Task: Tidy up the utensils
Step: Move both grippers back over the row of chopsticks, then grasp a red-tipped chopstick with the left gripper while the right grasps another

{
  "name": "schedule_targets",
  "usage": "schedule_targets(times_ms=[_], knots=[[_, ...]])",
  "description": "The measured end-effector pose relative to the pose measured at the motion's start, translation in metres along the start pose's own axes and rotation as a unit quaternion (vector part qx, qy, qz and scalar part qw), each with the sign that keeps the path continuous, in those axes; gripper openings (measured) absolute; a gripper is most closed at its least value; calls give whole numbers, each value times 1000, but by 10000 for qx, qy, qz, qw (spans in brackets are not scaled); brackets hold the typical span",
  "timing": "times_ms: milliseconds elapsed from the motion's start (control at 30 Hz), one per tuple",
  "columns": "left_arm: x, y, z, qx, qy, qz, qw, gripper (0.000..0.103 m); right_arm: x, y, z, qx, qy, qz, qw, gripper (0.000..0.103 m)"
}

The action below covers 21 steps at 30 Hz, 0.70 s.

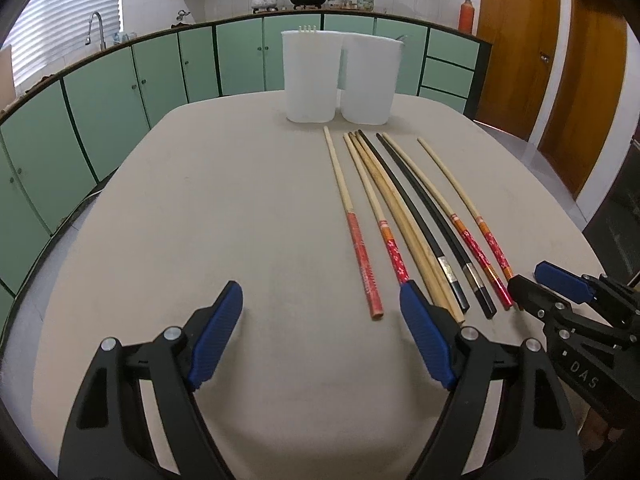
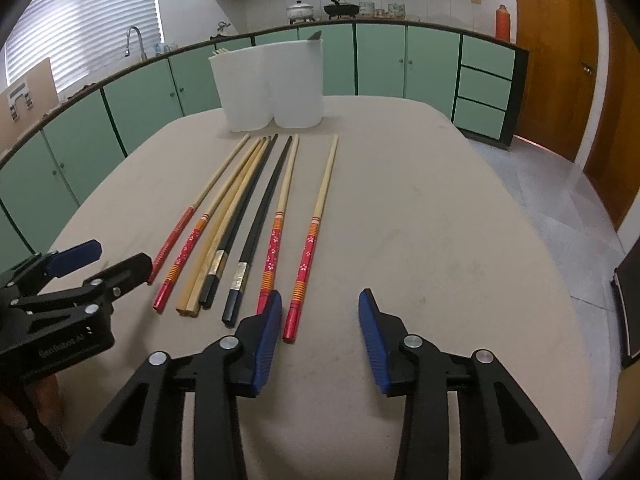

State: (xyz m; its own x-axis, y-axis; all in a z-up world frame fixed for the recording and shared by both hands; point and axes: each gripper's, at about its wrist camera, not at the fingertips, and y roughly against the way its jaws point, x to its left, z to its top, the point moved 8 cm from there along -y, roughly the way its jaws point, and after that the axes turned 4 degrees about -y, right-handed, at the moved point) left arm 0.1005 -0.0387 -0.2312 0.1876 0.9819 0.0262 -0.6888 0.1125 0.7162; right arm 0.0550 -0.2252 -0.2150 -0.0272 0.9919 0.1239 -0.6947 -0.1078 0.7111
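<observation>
A broad beige table with rounded corners [image 1: 200, 220] fills both views, and everything in play sits on it. Up at the far edge stand two tall translucent white plastic containers [image 1: 310, 76] [image 2: 246, 88], side by side and touching or nearly so; pale utensil tips poke over the rim of the left one, dark ones over the right.

Down at the near edge, the left gripper, black-framed with blue ribbed pads [image 1: 320, 320], hovers low with its fingers spread wide apart, nothing between them. Its right pad sits just over the near ends of the chopstick row. The right gripper, the same black and blue build [image 2: 320, 320], is beside it, fingers also well apart and empty, its left pad just beside the red handle of the rightmost stick.

Between containers and grippers lies the row of long chopsticks [image 1: 400, 216] [image 2: 248, 216], running from near edge towards far edge, right of the table's middle in the left wrist view. In that row: plain bamboo sticks [image 2: 224, 224] pressed together, two glossy black chopsticks with silver bands [image 2: 256, 208], and pale wooden ones with red flowered handles [image 2: 312, 240]. The leftmost, red-handled stick [image 1: 352, 224] lies slightly apart.
</observation>
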Motion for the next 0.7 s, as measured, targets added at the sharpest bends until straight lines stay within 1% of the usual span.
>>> schedule_targets(times_ms=[33,100,167,433,467,533,567,633,667,700], knots=[[-2,-1,-1,22,-13,-6,10000,76,0,0,-1,-17,18,-19,10000,38],[-4,-5,-4,82,-20,-18,10000,69,0,0,0,-43,29,-23,10000,37],[-3,-7,-4,114,14,17,9999,66,0,0,-1,-60,3,-13,10000,37],[-7,-11,1,48,41,106,9999,54,1,-1,-2,-195,23,-77,9998,36],[-7,-11,1,39,50,121,9999,50,1,-1,-2,-214,36,-89,9997,35],[-6,-11,1,24,53,147,9999,43,2,-1,-2,-261,66,-107,9996,28],[-6,-11,1,13,54,152,9999,36,2,0,-2,-273,79,-111,9995,26],[-5,-10,1,0,80,187,9998,24,3,0,-2,-292,102,-99,9995,13],[-4,-10,1,-1,94,162,9998,11,3,0,-2,-293,98,-93,9995,10],[-3,-9,2,3,100,138,9999,6,3,-1,-1,-284,86,-80,9995,6]])
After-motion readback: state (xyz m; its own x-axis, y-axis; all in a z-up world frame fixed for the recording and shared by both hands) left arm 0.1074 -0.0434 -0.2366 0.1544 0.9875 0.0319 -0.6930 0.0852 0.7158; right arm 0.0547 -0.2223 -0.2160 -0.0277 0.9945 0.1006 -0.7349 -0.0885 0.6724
